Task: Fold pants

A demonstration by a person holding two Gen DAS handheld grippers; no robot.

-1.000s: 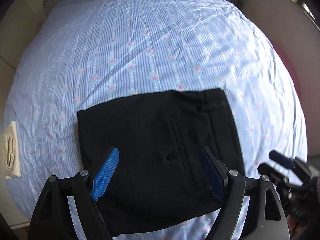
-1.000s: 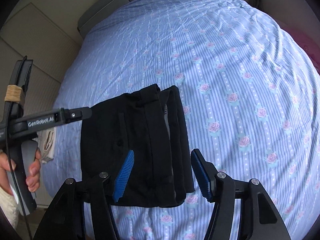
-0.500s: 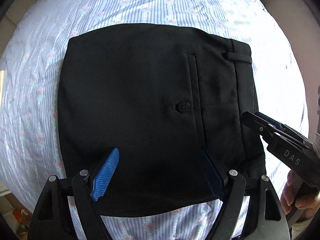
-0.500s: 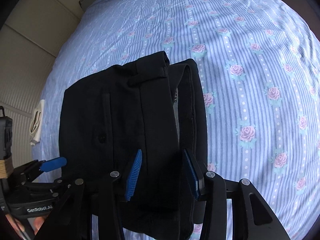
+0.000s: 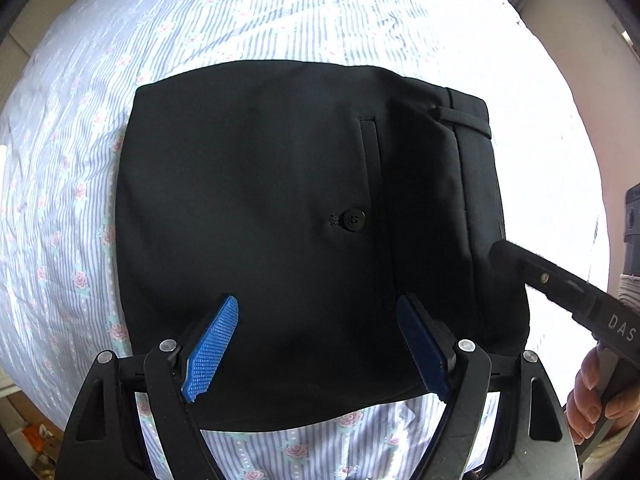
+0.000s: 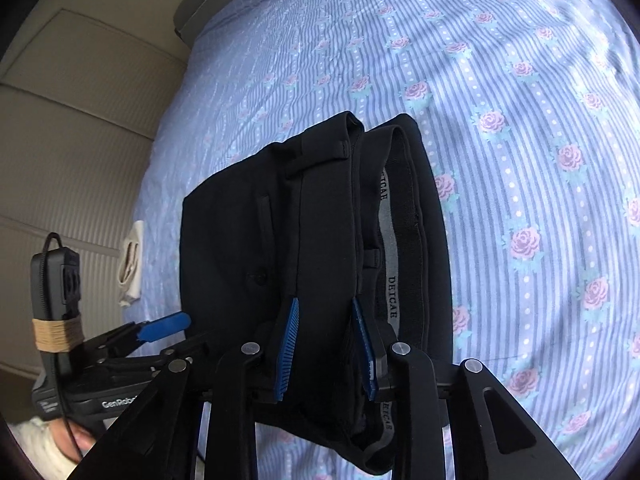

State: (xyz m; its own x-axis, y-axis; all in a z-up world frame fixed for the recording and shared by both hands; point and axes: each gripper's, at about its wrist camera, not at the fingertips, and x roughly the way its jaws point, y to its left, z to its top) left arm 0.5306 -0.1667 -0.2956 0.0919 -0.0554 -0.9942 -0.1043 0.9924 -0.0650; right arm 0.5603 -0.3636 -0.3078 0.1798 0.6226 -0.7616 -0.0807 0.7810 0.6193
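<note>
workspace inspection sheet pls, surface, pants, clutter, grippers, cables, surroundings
surface: bed sheet, blue striped with pink roses, wrinkled.
job's things: black pants folded into a compact rectangle, back pocket button up, waistband on the right.
clutter: small cream cloth item at the bed's left edge.
grippers: left gripper open above the pants' near edge; right gripper closed on the waistband layers.
cables: black cable taped along the left gripper's handle.
surroundings: beige panelled wall beside the bed.
</note>
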